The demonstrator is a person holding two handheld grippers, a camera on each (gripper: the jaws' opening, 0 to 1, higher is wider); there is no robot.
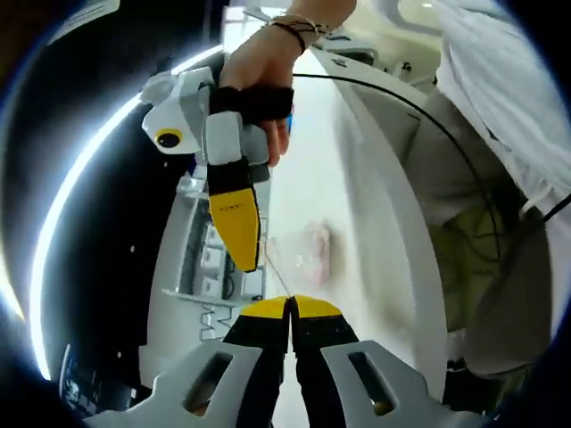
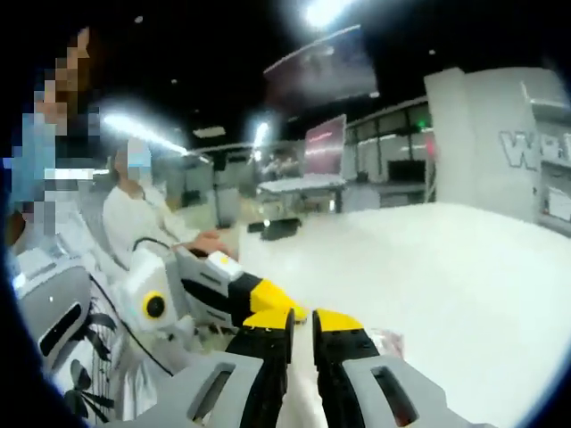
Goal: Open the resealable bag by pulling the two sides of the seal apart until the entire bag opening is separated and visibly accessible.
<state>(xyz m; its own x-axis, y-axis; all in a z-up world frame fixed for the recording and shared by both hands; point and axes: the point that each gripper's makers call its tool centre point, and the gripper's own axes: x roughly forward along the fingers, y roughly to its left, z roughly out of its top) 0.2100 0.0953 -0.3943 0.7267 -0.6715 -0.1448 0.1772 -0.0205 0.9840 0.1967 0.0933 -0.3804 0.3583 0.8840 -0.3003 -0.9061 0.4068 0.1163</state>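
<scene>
A clear resealable bag point(image 1: 314, 251) with pinkish contents hangs over the white table point(image 1: 357, 178). One thin edge of its film runs down into my left gripper point(image 1: 290, 310), whose yellow-tipped jaws are shut on it. My right gripper point(image 1: 243, 234), held by a hand, comes in from above with its jaws closed on the bag's other side, a short way from the left one. In the right gripper view my right gripper point(image 2: 302, 323) shows only a narrow slit between its jaws. The left gripper point(image 2: 278, 305) touches it from the left, and a corner of the bag point(image 2: 389, 340) shows just beyond.
A person in white clothes point(image 1: 500, 134) stands close along the table's edge, with a black cable point(image 1: 446, 134) running past. Other people point(image 2: 134, 214) sit at the left. A white wall panel with lettering point(image 2: 535, 152) and more tables point(image 2: 299, 187) stand farther off.
</scene>
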